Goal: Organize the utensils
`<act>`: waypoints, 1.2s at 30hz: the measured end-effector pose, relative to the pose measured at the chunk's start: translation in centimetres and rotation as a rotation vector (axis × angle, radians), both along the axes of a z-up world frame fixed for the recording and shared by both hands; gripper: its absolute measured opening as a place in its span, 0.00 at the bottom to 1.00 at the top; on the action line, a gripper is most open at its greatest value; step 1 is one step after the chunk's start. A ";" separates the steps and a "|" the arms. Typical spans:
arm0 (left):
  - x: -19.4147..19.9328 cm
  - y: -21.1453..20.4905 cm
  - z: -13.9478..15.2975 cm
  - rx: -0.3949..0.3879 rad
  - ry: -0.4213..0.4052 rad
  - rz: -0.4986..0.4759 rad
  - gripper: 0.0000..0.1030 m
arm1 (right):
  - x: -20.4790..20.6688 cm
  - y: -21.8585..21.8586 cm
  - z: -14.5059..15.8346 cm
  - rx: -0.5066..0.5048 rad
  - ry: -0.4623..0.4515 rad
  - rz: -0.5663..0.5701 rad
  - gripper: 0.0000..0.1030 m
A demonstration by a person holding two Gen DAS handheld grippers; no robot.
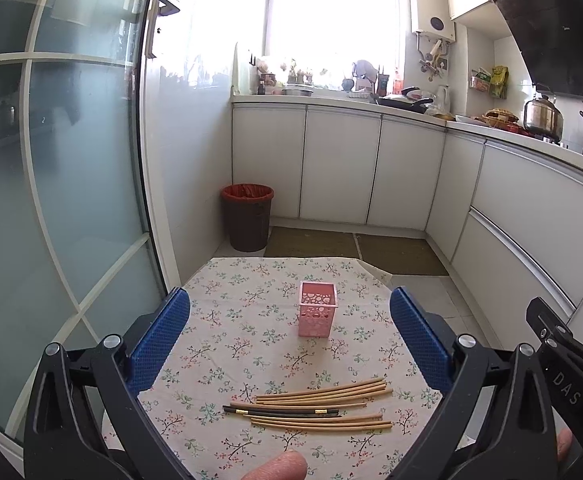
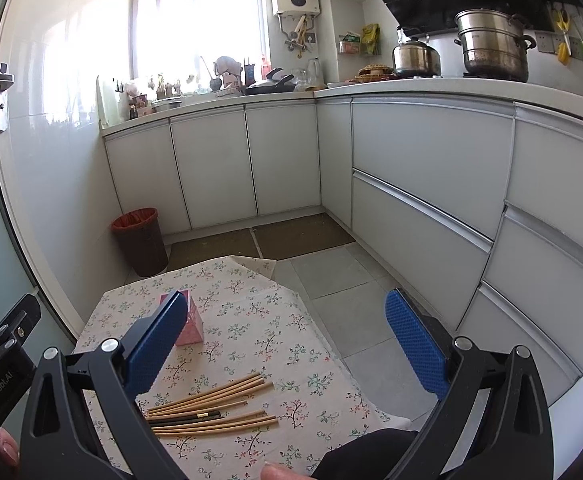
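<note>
A home kitchen: white cabinets [image 2: 211,164] run under a counter [image 2: 411,86] at twelve o'clock, pots [image 2: 491,44] on the stove at two, a bin [image 1: 248,216] on the floor.

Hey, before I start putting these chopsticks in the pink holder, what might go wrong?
The chopsticks lie bunched and overlapping, so an open gripper may pinch several or scatter them. The pink holder looks light and stands free, so a nudge could tip it. The tablecloth may bunch up if the fingers drag on it.
</note>
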State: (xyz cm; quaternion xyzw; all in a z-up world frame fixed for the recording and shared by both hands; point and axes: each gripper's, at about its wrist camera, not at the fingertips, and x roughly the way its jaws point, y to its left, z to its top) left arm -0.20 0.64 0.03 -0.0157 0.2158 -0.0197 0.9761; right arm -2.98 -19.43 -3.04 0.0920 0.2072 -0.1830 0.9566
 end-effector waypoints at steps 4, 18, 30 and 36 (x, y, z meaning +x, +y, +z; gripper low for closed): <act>0.0 0.1 0.0 -0.004 0.006 -0.001 0.93 | 0.0 0.0 0.0 0.000 0.000 0.000 0.94; 0.0 0.2 0.1 -0.008 0.009 -0.002 0.93 | -0.2 0.1 -0.1 0.007 -0.001 0.002 0.94; 0.1 0.3 0.0 -0.009 0.018 -0.003 0.93 | -0.2 0.0 -0.1 0.013 0.000 0.003 0.94; 0.1 0.3 -0.2 -0.004 0.019 -0.003 0.93 | -0.3 0.0 -0.2 0.017 0.000 0.002 0.94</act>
